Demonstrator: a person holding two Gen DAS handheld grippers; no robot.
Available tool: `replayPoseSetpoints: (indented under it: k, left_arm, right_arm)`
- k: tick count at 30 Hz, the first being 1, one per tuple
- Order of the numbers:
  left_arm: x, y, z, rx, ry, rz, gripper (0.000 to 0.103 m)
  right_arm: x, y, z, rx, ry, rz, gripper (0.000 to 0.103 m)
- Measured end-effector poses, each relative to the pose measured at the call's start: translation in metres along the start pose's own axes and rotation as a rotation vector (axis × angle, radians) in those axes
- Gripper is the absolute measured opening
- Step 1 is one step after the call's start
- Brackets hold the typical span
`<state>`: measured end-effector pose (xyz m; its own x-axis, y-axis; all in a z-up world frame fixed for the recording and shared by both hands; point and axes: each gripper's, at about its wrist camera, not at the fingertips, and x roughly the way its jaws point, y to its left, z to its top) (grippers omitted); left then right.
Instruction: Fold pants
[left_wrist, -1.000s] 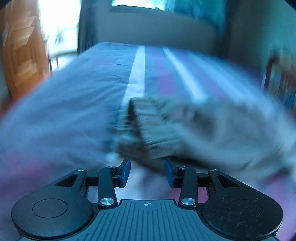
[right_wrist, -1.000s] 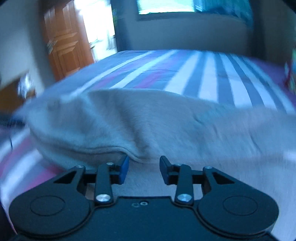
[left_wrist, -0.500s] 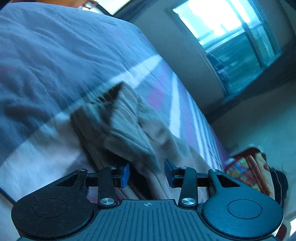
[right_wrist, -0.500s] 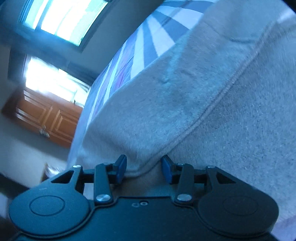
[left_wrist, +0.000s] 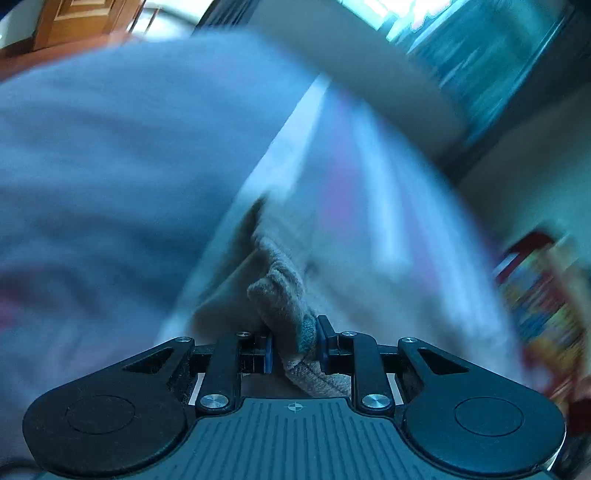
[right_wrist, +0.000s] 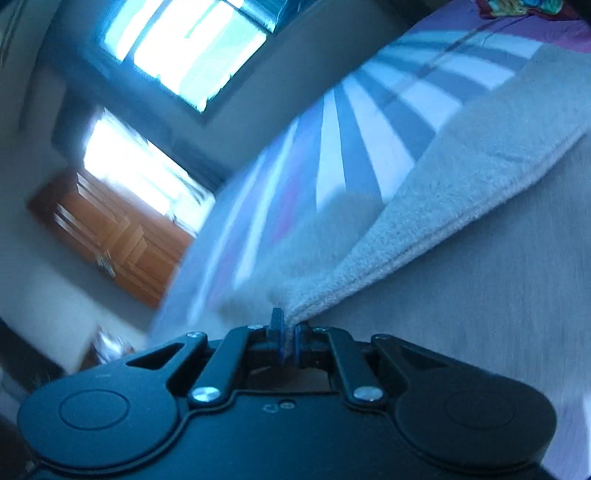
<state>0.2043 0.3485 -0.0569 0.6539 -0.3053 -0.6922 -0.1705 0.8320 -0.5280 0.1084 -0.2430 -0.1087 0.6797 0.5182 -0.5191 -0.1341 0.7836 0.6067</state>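
Observation:
Grey fleece pants (left_wrist: 284, 295) lie on a striped bed. In the left wrist view my left gripper (left_wrist: 294, 349) is shut on a bunched ribbed cuff of the pants, which sticks up between the blue pads. In the right wrist view my right gripper (right_wrist: 289, 343) is shut on a hemmed edge of the pants (right_wrist: 461, 206); the fabric runs up and to the right from the jaws. Both views are tilted and blurred.
The bed cover (left_wrist: 110, 155) has blue, white and purple stripes (right_wrist: 332, 147). A wooden door (right_wrist: 110, 236) and a bright window (right_wrist: 192, 44) are behind the bed. Colourful items (left_wrist: 543, 295) stand at the right of the left wrist view.
Both grippers were open over the pants; both have closed on fabric. The cameras have tilted and the pants edges are lifted in the jaws.

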Motion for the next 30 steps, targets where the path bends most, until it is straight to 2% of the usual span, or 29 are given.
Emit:
replayPoseSetpoints:
  k: [2,4,7,9,12,14,15,17,18,19,20,22,24,26,28,29,30]
  left_arm:
    - [0.003,0.008,-0.006,-0.046,-0.014,-0.012,0.023]
    - [0.0,0.003,-0.007,-0.044,-0.034,-0.006,0.023]
    - [-0.01,-0.006,-0.005,-0.022,-0.077,-0.009,0.023]
    - [-0.02,-0.011,-0.005,-0.008,-0.11,-0.02,0.023]
    - [-0.007,-0.019,-0.011,0.075,-0.049,0.095,0.023]
    - [-0.008,-0.021,-0.014,0.078,-0.06,0.126,0.023]
    - [-0.013,-0.024,-0.015,0.06,-0.078,0.13,0.023]
    - [-0.03,-0.031,-0.024,0.051,-0.112,0.141,0.028]
    - [-0.039,-0.034,-0.031,0.046,-0.14,0.149,0.029]
    - [-0.049,-0.036,-0.039,0.027,-0.171,0.145,0.036]
    - [-0.056,-0.036,-0.047,0.001,-0.192,0.135,0.045]
    - [-0.06,-0.034,-0.06,-0.039,-0.202,0.114,0.047]
    - [-0.047,-0.032,-0.067,-0.077,-0.167,0.104,0.047]
    - [-0.029,-0.032,-0.072,-0.093,-0.139,0.103,0.047]
    - [-0.013,-0.028,-0.074,-0.132,-0.129,0.075,0.047]
    - [-0.003,-0.024,-0.076,-0.164,-0.114,0.06,0.047]
    - [0.003,-0.02,-0.077,-0.176,-0.117,0.055,0.047]
  right_arm:
    - [0.024,-0.017,-0.016,0.023,0.102,-0.099,0.005]
    - [0.026,-0.033,-0.025,0.091,0.079,-0.073,0.005]
    - [0.026,-0.028,-0.022,0.049,0.082,-0.089,0.005]
    - [0.019,-0.019,-0.015,0.046,0.073,-0.067,0.005]
    - [0.015,-0.012,-0.016,0.027,0.059,-0.053,0.005]
    - [0.028,-0.02,-0.021,0.036,0.116,-0.095,0.005]
    - [0.03,-0.026,-0.022,0.057,0.114,-0.081,0.005]
    - [0.021,-0.034,-0.014,0.122,0.112,-0.029,0.017]
    - [0.009,-0.037,-0.011,0.137,0.079,-0.025,0.031]
    - [-0.006,-0.041,-0.007,0.132,0.035,-0.036,0.05]
    - [-0.02,-0.045,-0.003,0.131,-0.007,-0.043,0.055]
    - [-0.047,-0.067,0.009,0.163,-0.088,-0.054,0.054]
    - [-0.062,-0.099,0.026,0.216,-0.147,-0.121,0.053]
    - [-0.064,-0.128,0.041,0.316,-0.178,-0.149,0.045]
    - [-0.054,-0.148,0.052,0.384,-0.179,-0.141,0.026]
    - [-0.049,-0.155,0.057,0.398,-0.179,-0.15,0.02]
    - [-0.044,-0.16,0.061,0.398,-0.172,-0.159,0.009]
